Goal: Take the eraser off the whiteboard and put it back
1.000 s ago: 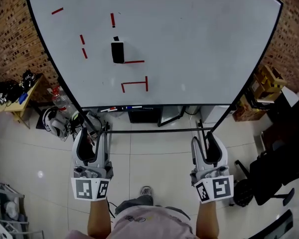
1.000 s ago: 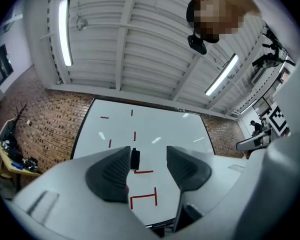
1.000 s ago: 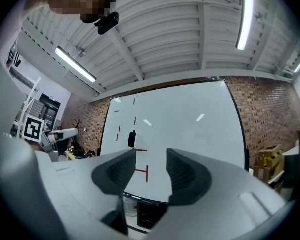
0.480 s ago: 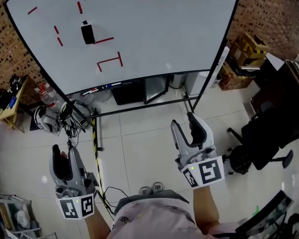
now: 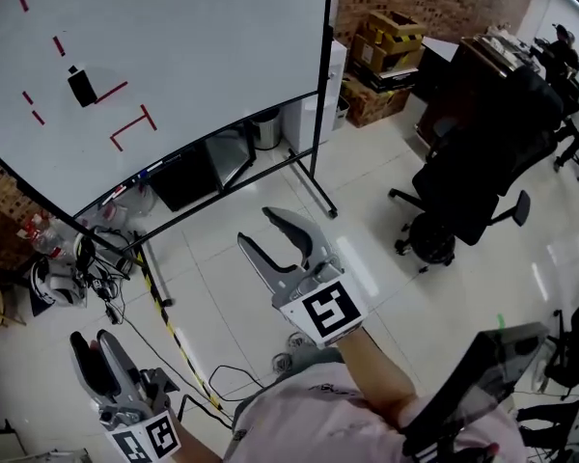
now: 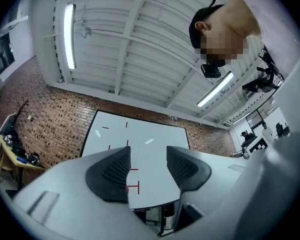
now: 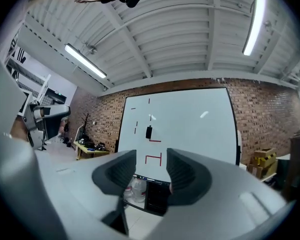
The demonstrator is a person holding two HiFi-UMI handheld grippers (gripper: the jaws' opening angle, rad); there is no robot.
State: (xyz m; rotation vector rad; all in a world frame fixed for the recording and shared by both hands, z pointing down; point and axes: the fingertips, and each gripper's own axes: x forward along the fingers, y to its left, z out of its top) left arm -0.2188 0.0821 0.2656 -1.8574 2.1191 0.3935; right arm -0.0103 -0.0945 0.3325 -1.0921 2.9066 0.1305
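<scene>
Well, the whiteboard (image 5: pixel 203 56) stands well away from us, out of reach, so our right gripper (image 5: pixel 258 228) and left gripper (image 5: pixel 92 341) hang empty, jaws narrowly apart. The eraser (image 5: pixel 82 87) clings to the board's face, untouched.

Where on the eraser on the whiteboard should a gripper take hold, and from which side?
Probably across the eraser, on its two long side edges, approached head-on toward the whiteboard. It sits upright, taller than wide, flat against the board, so its narrow width suits the jaws.
</scene>
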